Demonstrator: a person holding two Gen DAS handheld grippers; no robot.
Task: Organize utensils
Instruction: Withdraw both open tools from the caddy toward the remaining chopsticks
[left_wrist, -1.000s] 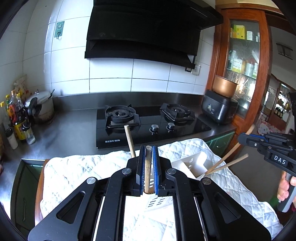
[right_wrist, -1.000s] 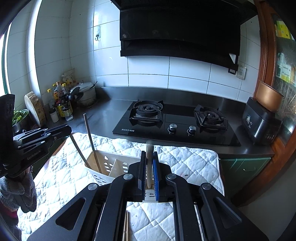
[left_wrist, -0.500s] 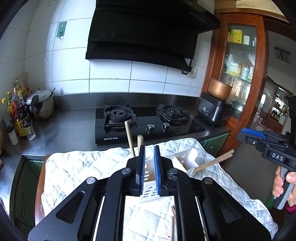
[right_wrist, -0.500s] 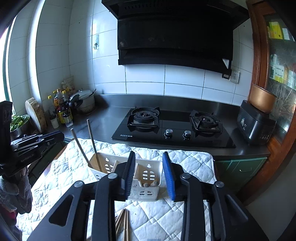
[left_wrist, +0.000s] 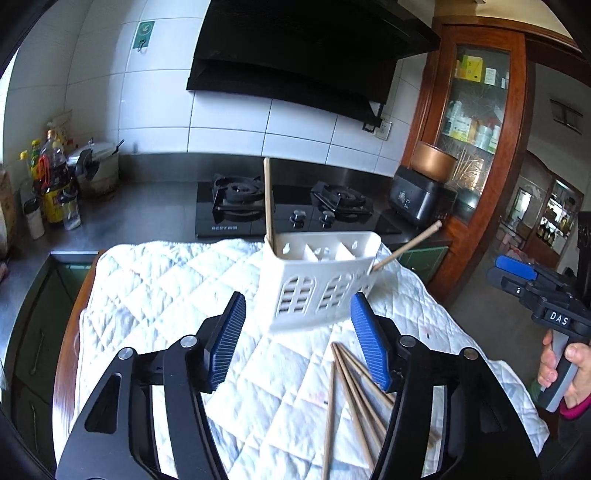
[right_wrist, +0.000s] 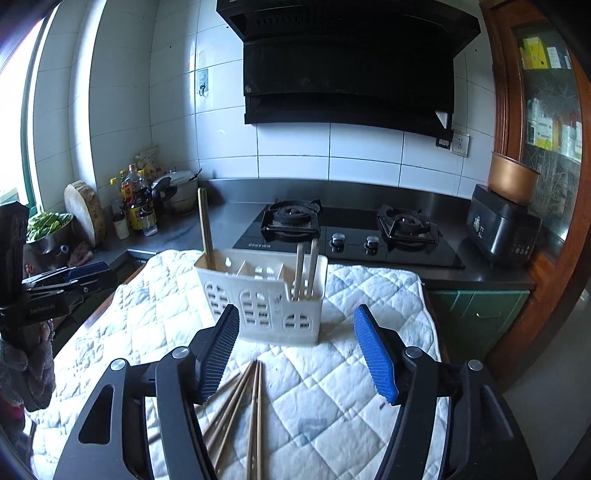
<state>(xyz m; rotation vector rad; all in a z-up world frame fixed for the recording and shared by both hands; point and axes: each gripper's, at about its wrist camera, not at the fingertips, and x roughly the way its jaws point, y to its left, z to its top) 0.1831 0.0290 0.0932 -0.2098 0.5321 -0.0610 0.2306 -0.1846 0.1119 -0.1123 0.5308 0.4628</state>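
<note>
A second ago each gripper was clamped on a wooden chopstick over the holder; now both sticks stand in it and both grippers have pulled back.

Left wrist view: the left gripper (left_wrist: 297, 323) hangs with its jaws opening and nothing between them, above the white quilted cloth (left_wrist: 155, 295) covering the worktop. The white plastic utensil holder (left_wrist: 319, 286) stands ahead, one chopstick upright at its left end (left_wrist: 269, 201), another leaning out to the right (left_wrist: 408, 245). Loose wooden chopsticks (left_wrist: 351, 391) lie below.

Right wrist view: the right gripper (right_wrist: 295, 336) is likewise empty, jaws opening. Two sticks (right_wrist: 306, 269) stand in what seems the holder's right compartment.
</note>
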